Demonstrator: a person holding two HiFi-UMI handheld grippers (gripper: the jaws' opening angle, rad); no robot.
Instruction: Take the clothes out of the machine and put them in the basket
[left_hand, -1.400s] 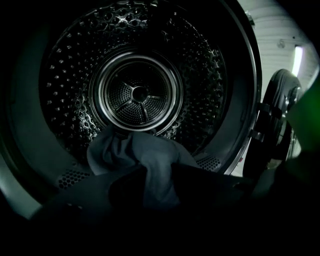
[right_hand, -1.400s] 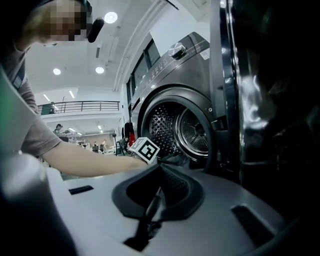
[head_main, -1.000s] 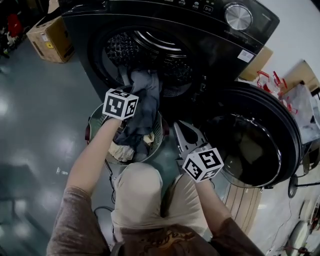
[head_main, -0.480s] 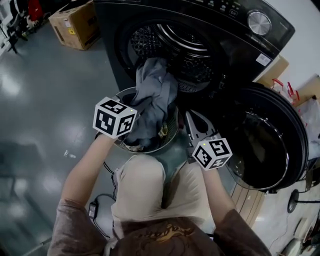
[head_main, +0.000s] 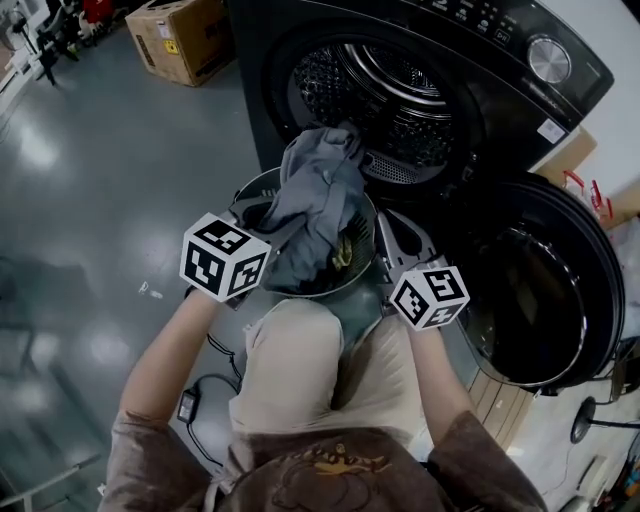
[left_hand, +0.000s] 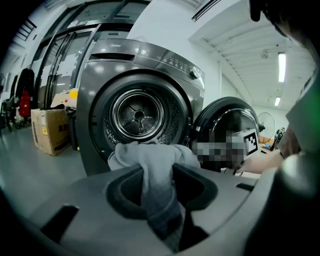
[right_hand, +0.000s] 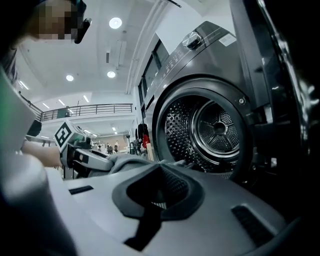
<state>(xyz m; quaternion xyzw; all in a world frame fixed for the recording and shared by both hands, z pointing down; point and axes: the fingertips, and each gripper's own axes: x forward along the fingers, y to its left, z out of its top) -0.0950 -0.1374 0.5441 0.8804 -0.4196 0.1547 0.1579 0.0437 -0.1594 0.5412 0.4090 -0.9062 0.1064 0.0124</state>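
Note:
A dark front-loading machine (head_main: 420, 90) stands with its drum (left_hand: 137, 115) open. Below the opening sits a round mesh basket (head_main: 250, 195). A grey garment (head_main: 320, 185) hangs from the drum's lip down into the basket. My left gripper (head_main: 255, 235) is at the basket's near left rim. The grey garment (left_hand: 155, 165) is pinched between its jaws, which have just been opening a little. My right gripper (head_main: 390, 218) is at the basket's right side, below the drum. In the right gripper view its tips (right_hand: 160, 170) meet with nothing between them.
The round machine door (head_main: 540, 290) hangs open at the right, close to my right arm. A cardboard box (head_main: 185, 40) stands at the far left on the glossy grey floor. The person's knees (head_main: 290, 370) are just behind the basket, and a cable (head_main: 200, 395) lies beside them.
My left gripper has drawn back from over the basket towards the person, pulling the grey garment further out of the drum. The right gripper has shifted only slightly.

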